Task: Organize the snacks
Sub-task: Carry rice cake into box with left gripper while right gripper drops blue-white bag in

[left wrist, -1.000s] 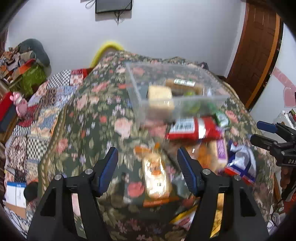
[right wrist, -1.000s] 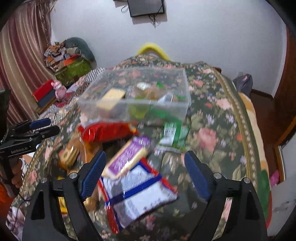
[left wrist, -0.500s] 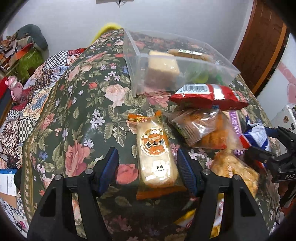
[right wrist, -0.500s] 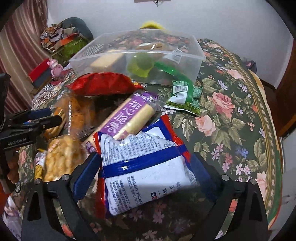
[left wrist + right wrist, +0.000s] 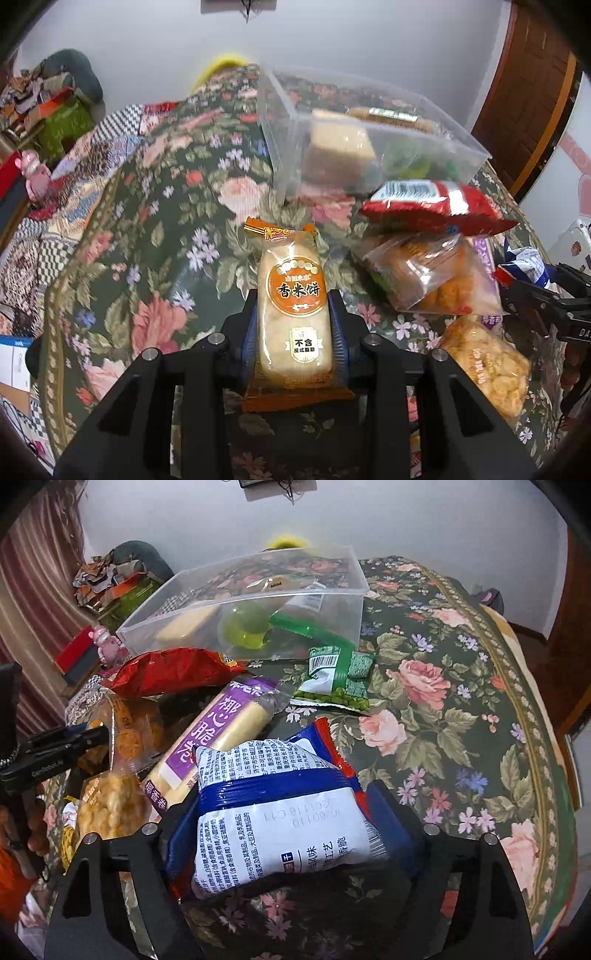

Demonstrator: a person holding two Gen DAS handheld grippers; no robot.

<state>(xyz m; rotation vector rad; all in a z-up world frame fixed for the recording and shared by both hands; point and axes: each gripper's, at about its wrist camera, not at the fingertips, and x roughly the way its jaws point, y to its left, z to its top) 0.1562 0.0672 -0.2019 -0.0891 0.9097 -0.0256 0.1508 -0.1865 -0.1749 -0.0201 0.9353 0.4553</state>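
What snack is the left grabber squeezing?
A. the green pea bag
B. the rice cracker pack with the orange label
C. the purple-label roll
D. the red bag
B. In the left wrist view the left gripper has its blue fingers pressed against both sides of the rice cracker pack with the round orange label. The red bag lies untouched near the clear bin.

left gripper: jaws clamped | right gripper: jaws clamped
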